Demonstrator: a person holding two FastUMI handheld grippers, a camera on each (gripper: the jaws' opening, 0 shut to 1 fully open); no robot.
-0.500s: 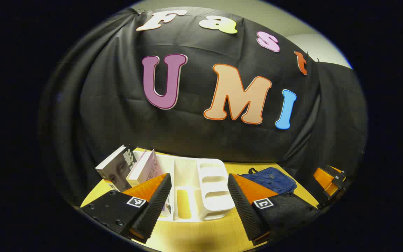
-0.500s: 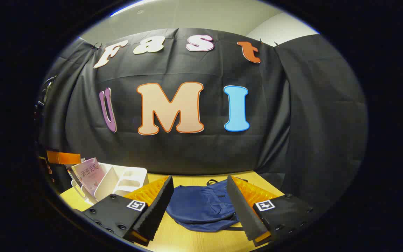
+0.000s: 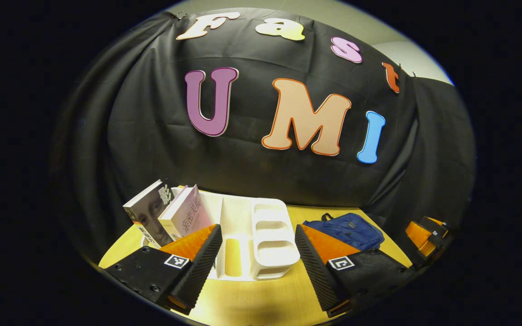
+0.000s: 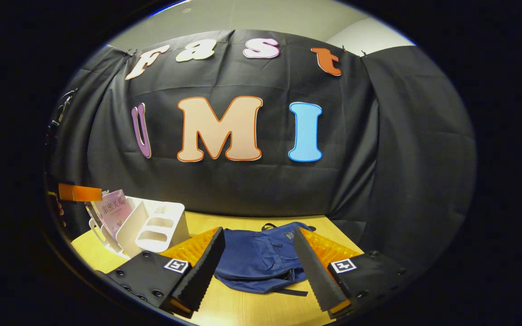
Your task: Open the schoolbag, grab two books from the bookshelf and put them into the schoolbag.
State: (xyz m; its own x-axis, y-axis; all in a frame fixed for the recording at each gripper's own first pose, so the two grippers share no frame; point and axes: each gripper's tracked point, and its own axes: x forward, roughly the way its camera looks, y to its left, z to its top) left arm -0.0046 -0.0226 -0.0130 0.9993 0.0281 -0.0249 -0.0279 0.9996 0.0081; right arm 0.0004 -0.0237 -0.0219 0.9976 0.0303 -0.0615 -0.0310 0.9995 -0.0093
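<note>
Schoolbag of navy-blue fabric (image 4: 261, 258) lies flat on the yellow wooden table (image 4: 252, 308), bottom centre, framed by the right gripper (image 4: 256, 267), spread wide and empty. Left gripper (image 3: 256, 262), also wide apart, faces the white plastic bookshelf (image 3: 265, 235); two books (image 3: 170, 215) lean in its left slots.

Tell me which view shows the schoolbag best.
The right gripper view: the schoolbag lies close ahead between the open fingers, its front and straps plain. The left gripper view shows it small and far off to the right, partly behind a finger.

Screwed tool (image 3: 257, 260) bodies with square markers
</note>
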